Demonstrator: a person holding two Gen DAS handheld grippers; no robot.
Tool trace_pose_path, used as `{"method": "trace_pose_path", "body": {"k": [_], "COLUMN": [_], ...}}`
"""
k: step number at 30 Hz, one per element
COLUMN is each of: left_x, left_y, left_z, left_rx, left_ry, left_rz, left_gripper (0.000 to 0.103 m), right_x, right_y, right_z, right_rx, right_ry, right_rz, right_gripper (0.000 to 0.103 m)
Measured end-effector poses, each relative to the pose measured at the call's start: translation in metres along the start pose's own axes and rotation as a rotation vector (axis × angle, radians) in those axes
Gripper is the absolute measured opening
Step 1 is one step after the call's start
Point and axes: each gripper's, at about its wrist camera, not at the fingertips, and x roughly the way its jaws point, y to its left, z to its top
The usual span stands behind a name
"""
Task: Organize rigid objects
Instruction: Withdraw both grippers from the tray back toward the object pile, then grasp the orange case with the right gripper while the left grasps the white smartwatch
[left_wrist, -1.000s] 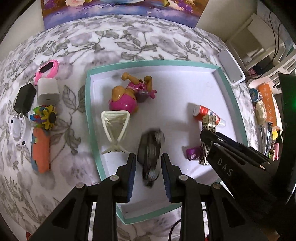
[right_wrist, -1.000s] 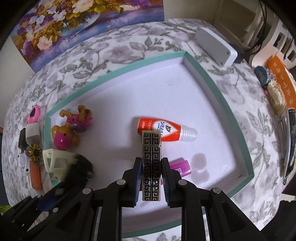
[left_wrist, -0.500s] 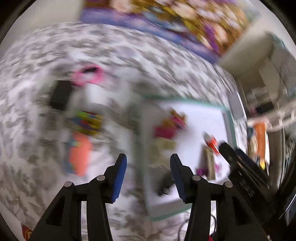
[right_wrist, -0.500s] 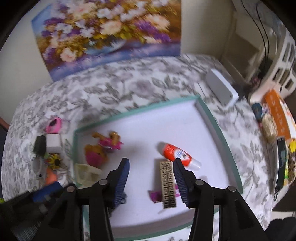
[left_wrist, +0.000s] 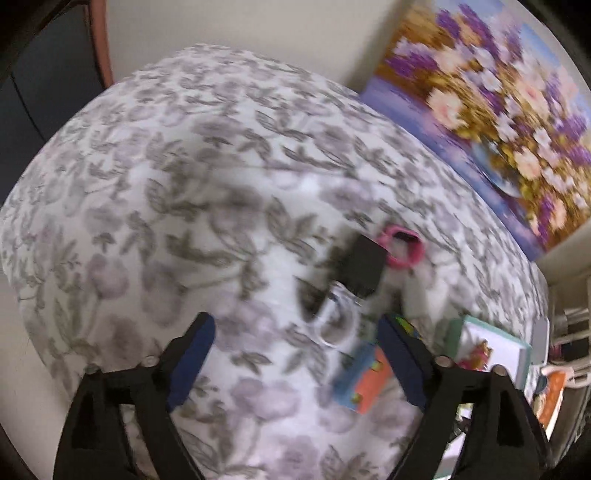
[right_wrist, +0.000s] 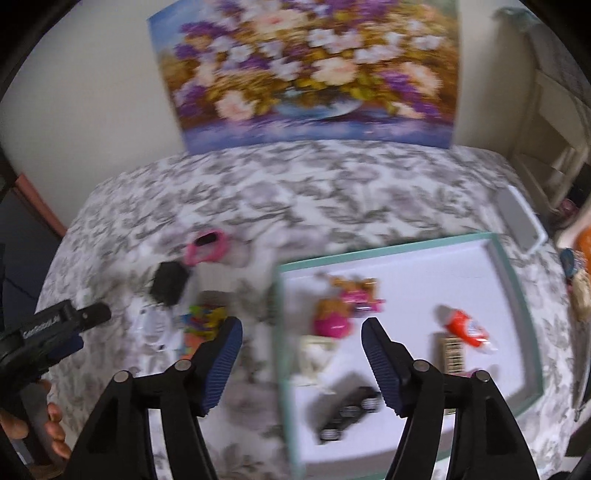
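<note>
Both grippers are opening and hold nothing: the left gripper (left_wrist: 295, 354) hangs over the floral tablecloth (left_wrist: 166, 177), the right gripper (right_wrist: 301, 350) above the teal-rimmed white tray (right_wrist: 517, 295). The black toy car (right_wrist: 349, 410) lies diagonally inside the tray; its front is too blurred to tell. A red glue bottle (right_wrist: 467, 330) lies nearby.

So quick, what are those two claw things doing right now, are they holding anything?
Left gripper: jaws opening wide, nothing between them, only the flowered tablecloth below.
Right gripper: jaws opening, nothing held, above the edge of the tray.
</note>
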Motion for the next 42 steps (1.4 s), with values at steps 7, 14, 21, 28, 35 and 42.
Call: {"method": "trace_pose_path", "body": {"k": [7, 14, 21, 28, 35, 42], "left_x": [0.018, 0.048, 0.067, 0.07, 0.08, 0.093], "left_y": [0.019, 0.015, 0.011, 0.002, -0.025, -0.048], "left_z": [0.008, 0.009, 0.008, 0.012, 0.007, -0.003], "left_rx": [-0.028, -0.014, 0.003, 0.042, 0.132, 0.237], "left_ry": [0.007, 0.078, 0.141, 0.14, 0.165, 0.174], "left_rz": [0.03, 0.017, 0.018, 0.001, -0.052, -0.009], "left_gripper": [0.093, 0.093, 0.093, 0.093, 0.093, 0.093], "right_x": [0.036, 0.08, 0.102, 0.118, 0.116, 0.117], "right_y": [0.059, 0.087, 0.091, 0.105, 0.099, 0.079], "right_z": [-0.015, -0.034, -0.038, -0.035, -0.036, -0.033], "right_rx": [-0.099, -0.134, -0.103, -0.126, -0.142, -0.108], "right_ry": [0.092, 0.202, 0.23, 0.242, 0.226, 0.248], "right_rz": [0.026, 0.041, 0.055, 0.043, -0.004, -0.004], "right_gripper": [0.071, 0.071, 0.071, 0.071, 0.065, 0.052]}}
